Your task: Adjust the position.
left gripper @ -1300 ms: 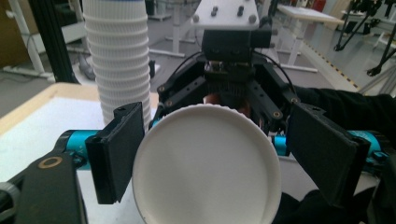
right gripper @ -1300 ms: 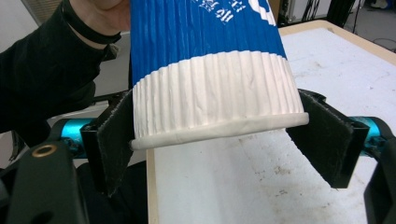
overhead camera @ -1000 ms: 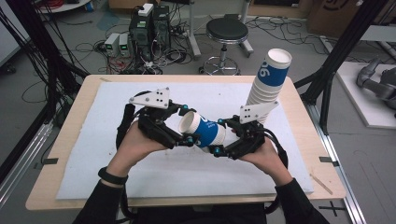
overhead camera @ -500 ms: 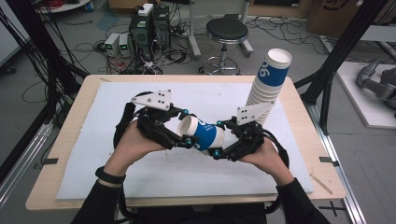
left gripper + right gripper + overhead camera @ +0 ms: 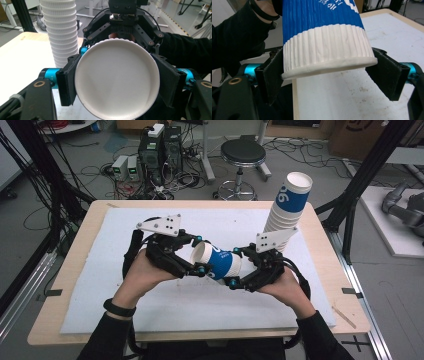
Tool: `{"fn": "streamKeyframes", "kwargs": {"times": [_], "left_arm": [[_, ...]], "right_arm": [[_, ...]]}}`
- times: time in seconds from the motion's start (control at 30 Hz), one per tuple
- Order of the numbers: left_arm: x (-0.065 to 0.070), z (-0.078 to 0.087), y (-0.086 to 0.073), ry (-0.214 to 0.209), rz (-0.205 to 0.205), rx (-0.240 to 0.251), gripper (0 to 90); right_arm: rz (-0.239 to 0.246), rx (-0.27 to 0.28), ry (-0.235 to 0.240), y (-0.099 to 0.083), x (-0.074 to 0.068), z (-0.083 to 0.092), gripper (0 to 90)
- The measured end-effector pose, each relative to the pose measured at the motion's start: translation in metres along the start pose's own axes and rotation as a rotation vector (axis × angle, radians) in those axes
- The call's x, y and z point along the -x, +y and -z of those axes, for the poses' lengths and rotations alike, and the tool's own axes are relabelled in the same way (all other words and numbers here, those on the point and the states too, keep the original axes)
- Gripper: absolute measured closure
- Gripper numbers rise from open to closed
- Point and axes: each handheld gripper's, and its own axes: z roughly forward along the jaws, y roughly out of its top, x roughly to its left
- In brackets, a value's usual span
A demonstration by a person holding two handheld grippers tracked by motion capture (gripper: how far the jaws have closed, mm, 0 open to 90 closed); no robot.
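Left gripper (image 5: 200, 262) jaws just closed on paper cup (image 5: 220, 262) rim; right gripper (image 5: 239, 270) opening, loosely flanking base; cup interior hidden, blue-white ribbed.

place: lab | signs: computer towers (image 5: 160, 147), cables (image 5: 100, 170), stool (image 5: 243, 155)

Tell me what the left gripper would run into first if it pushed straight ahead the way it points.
Beyond the cup its jaws have just been closing on, the left gripper faces the right gripper, probably the first obstacle; depth is uncertain.
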Motion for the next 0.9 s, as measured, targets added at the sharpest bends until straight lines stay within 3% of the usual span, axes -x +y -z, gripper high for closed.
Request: {"fn": "streamKeyframes", "kwargs": {"times": [0.2, 0.33, 0.4, 0.5, 0.7, 0.9], "left_arm": [[-0.001, 0.004, 0.0, 0.003, -0.011, 0.038, 28.6], [-0.002, 0.01, 0.001, 0.011, -0.01, 0.098, 28.6], [-0.002, 0.013, 0.0, 0.017, -0.01, 0.132, 28.7], [-0.003, 0.018, 0.0, 0.033, -0.015, 0.158, 28.6], [-0.004, 0.019, -0.002, 0.029, -0.007, 0.202, 28.7], [-0.005, 0.016, -0.003, -0.004, 0.002, 0.231, 28.6]], "right_arm": [[0.003, 0.045, -0.002, 0.001, 0.001, 0.004, 16.7], [0.013, 0.098, -0.027, 0.002, 0.003, 0.008, 13.7], [-0.025, 0.111, -0.022, 0.002, 0.002, 0.011, 13.7], [-0.022, 0.155, -0.034, 0.002, 0.002, 0.016, 13.6], [-0.017, 0.192, -0.065, 0.003, 0.001, 0.02, 13.4], [-0.012, 0.21, -0.037, 0.004, -0.002, 0.017, 13.3]]}}
